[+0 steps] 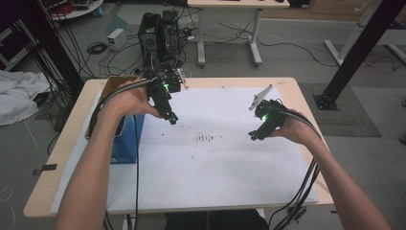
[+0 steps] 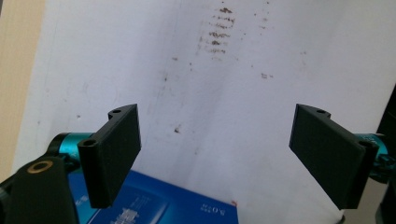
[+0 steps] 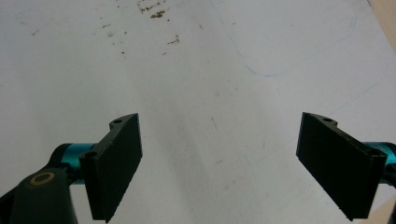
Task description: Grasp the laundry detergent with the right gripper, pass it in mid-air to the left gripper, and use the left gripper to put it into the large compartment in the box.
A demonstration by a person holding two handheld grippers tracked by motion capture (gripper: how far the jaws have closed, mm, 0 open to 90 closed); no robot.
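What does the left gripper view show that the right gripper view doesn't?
Left gripper view alone: the blue box at the bottom edge below the jaws, with small print on its top face, and a strip of bare wooden table along the left edge. Right gripper view alone: a faint curved blue pen line drawn on the sheet. Both share: the white sheet with its patch of brown smudges, and each camera's own two black jaws standing wide apart with nothing between them, so the left hand-held gripper and the right hand-held gripper are both open.
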